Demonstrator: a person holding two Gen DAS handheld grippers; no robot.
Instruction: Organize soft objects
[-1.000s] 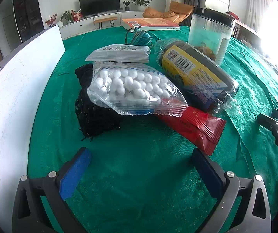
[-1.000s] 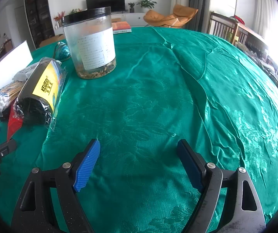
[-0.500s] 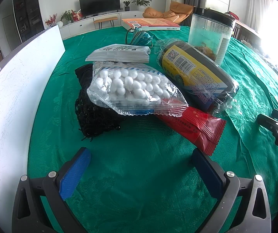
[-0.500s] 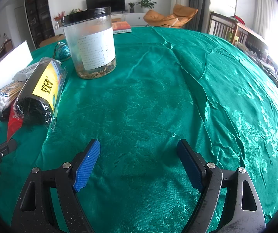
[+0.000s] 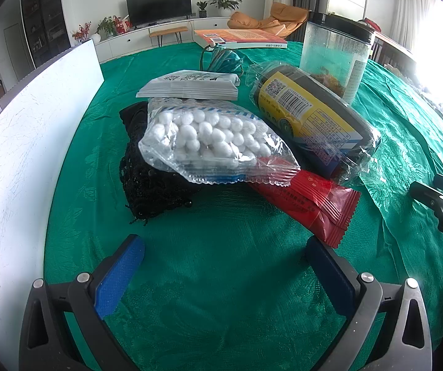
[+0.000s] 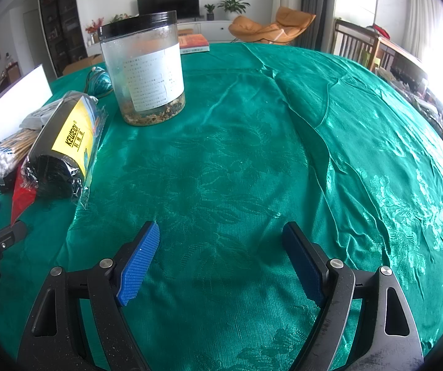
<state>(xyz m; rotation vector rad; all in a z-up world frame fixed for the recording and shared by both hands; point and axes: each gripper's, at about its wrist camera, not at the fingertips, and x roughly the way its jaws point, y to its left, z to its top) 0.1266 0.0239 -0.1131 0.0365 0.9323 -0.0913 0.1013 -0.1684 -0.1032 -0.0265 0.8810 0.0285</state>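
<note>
The left gripper (image 5: 221,266), jaws apart and empty, sits nearer the clear plastic bag of white cotton swabs (image 5: 215,145) heaped mid-table straight ahead, long axis running away, than the likewise spread right gripper (image 6: 221,253)

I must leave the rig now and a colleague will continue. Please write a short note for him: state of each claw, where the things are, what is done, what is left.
Left claw: open, empty, above the green tablecloth, just short of the pile.
Right claw: open, empty, over bare cloth to the right of the pile.
Pile: bag of cotton swabs lies on the black mesh bag and on the red packet. The black roll with yellow label lies beside it; white sachets behind it; the clear jar stands upright.
Done: nothing grasped, as far as it looks.
Left: all the sorting.
</note>
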